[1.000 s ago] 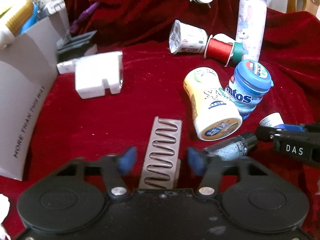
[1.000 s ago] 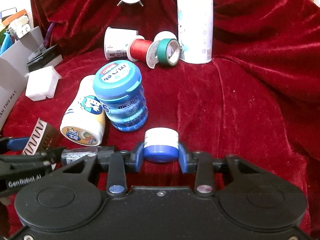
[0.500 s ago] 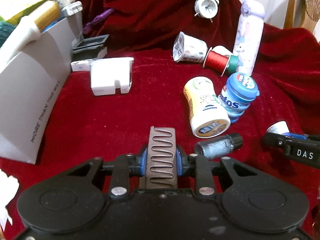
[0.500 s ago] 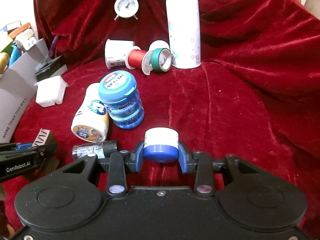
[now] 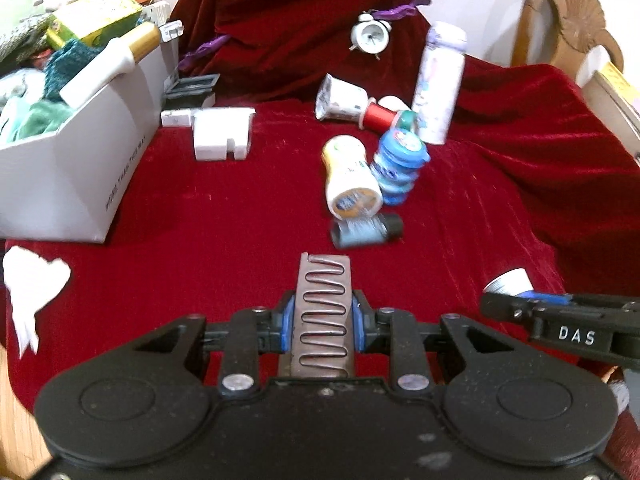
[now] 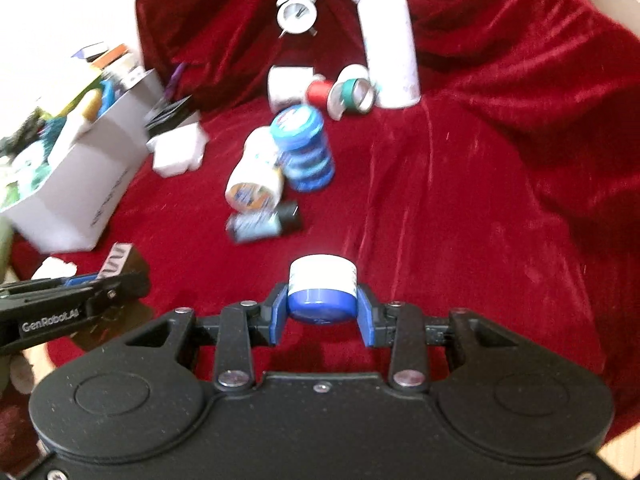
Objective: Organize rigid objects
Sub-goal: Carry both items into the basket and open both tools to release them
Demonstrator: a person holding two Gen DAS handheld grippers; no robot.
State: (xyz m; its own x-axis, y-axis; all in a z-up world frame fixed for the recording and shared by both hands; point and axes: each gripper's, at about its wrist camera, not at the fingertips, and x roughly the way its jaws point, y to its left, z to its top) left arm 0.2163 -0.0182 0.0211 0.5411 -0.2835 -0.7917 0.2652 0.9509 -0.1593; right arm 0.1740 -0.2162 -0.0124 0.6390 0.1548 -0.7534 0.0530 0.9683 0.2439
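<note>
Both grippers are full: the left gripper [image 5: 323,316] has its jaws clamped on a brown block with a zigzag wire [image 5: 324,312], the right gripper [image 6: 322,312] squeezes a small white jar with a blue lid [image 6: 322,286], both lifted above the red cloth [image 5: 200,216].

Black gripper [image 5: 323,322] (seemingly blue-padded).

Motion blur smears the small bottle's [image 6: 262,222] label; the box [image 5: 80,152] runs off-frame.
</note>
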